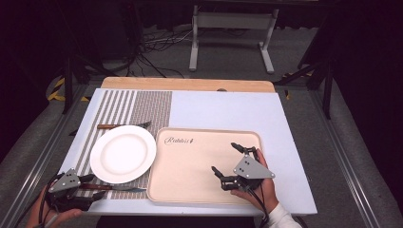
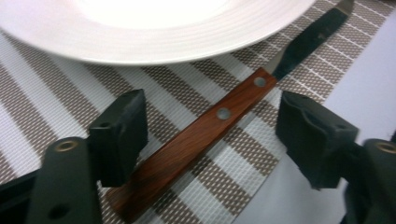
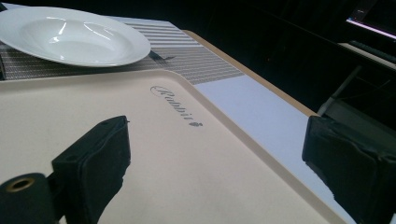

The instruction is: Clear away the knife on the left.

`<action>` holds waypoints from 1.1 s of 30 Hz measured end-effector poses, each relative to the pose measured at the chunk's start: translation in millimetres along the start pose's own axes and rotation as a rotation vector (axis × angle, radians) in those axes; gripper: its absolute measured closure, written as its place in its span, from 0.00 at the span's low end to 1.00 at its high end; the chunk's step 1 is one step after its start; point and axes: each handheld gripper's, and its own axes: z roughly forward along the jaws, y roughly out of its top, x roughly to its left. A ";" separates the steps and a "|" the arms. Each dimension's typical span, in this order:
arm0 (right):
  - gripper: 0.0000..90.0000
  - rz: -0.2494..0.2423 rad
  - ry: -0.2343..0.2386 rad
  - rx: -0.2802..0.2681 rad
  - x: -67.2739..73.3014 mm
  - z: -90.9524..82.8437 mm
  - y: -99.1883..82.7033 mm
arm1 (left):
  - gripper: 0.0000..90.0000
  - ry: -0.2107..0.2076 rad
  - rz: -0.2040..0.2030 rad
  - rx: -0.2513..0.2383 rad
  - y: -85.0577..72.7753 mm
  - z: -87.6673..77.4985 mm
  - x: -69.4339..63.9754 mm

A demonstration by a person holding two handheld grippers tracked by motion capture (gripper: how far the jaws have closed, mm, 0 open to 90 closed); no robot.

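Though steel-bladed, knife wooden-handled

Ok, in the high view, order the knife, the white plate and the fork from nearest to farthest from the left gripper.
1. Knife: between the jaws of the left gripper, on the placemat's near edge.
2. White plate: just beyond the knife.
3. Fork: past the plate's far rim.

The table is evenly and brightly lit from overhead, while the room around it, from nine through twelve to three o'clock, falls to near black. The high view is soft and grainy. The plate blows out to glare at twelve o'clock in the left gripper view, where the near pads blur. The tray looks sharp, its far background perhaps slightly hazy.
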 end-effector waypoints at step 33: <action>0.12 -0.066 0.048 0.075 10.4 8.5 -3.6 | 0.86 -0.155 0.168 -0.019 8.0 -4.3 -13.4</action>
